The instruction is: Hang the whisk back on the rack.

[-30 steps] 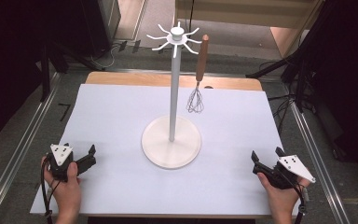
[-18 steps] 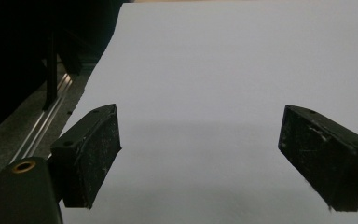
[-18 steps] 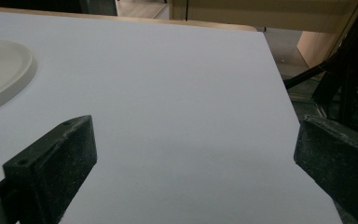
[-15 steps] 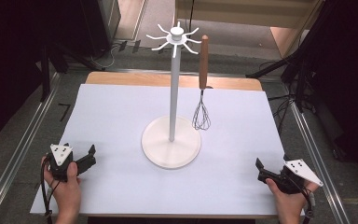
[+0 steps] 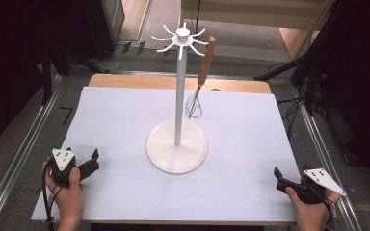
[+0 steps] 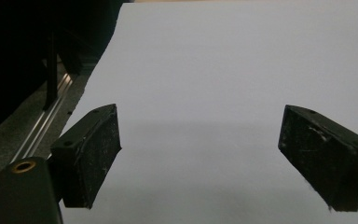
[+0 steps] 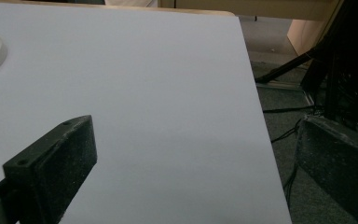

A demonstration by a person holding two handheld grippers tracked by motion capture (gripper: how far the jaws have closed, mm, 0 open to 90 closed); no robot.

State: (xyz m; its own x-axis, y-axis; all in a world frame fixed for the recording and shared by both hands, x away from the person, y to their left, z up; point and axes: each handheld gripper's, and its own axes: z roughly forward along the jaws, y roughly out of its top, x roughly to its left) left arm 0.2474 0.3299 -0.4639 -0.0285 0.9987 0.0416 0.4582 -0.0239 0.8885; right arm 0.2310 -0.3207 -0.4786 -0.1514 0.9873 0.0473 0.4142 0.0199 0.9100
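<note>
Desk (image 5: 115,125): white stand (image 5: 177,144) at centre, upright. Whisk (image 5: 200,84) w/ wooden handle hangs from a top hook, right of pole. Left gripper (image 5: 84,166) at near-left corner, jaws wide, empty. Right gripper (image 5: 284,179) at near-right edge, jaws wide, empty. Both well apart from stand.

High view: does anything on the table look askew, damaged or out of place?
Nothing is damaged or spilled. The one oddity is the whisk: it hangs from a hook of the white stand at a slant, its wire head angled in toward the pole. Left gripper and right gripper sit open near the table's front corners.
</note>
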